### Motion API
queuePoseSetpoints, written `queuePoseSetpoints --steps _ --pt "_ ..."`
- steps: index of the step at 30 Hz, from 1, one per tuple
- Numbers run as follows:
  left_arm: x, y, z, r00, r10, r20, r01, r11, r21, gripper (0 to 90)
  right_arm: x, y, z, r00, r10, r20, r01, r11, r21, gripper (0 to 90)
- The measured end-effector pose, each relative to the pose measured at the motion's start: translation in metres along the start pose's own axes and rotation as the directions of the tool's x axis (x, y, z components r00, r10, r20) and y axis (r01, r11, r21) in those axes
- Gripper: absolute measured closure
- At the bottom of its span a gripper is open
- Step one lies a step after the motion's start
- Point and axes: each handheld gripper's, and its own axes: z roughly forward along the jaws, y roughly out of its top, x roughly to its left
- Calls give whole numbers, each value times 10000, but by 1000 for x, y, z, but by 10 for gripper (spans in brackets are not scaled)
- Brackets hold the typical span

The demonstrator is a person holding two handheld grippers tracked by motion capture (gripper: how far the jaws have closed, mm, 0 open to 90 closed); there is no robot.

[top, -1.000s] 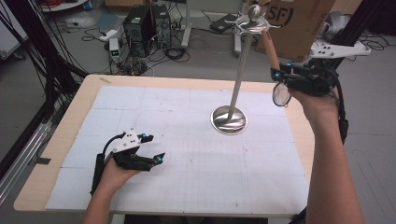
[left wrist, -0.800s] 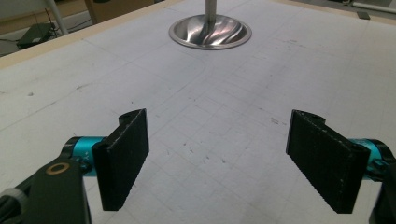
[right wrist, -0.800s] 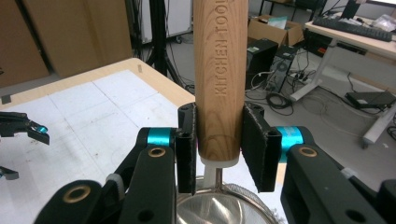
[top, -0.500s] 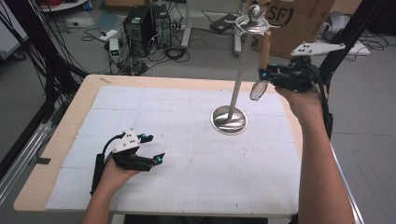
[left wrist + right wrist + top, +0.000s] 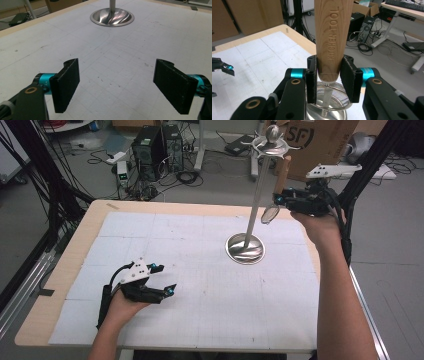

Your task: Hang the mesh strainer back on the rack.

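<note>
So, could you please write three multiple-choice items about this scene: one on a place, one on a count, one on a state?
1. Where does the metal stand's round base sit?
A. on the white mat
B. on the floor
C. on a box

2. How many handheld grippers are there?
A. one
B. two
C. three

3. How is the right gripper?
A. open and empty
B. lying on the mat
C. shut on the strainer's wooden handle

Answers: 1 A, the base rests on the white mat. 2 B, the left gripper and the right one. 3 C, both jaws press the handle marked KITCHEN TOOL.
</note>
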Motion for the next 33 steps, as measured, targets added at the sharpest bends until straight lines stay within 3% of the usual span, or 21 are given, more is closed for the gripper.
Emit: queuePoseSetpoints --steps 15,20,29,33 --pt "0 0 0 10000 11 -11 -11 10000 9 218 -4 6 7 9996 240 136 -246 9986 459 665" --pt "0 0 0 10000 15 16 -15 10000 -11 218 0 8 2 9993 309 201 -312 9995 103 577" --pt "-1 1 0 10000 32 32 -32 10000 -75 218 15 -1 -16 10000 -58 -54 57 9998 -212 577" --pt "-1 1 0 10000 52 56 -52 10000 -71 218 20 -10 -18 9987 -171 -477 155 9993 -337 572"
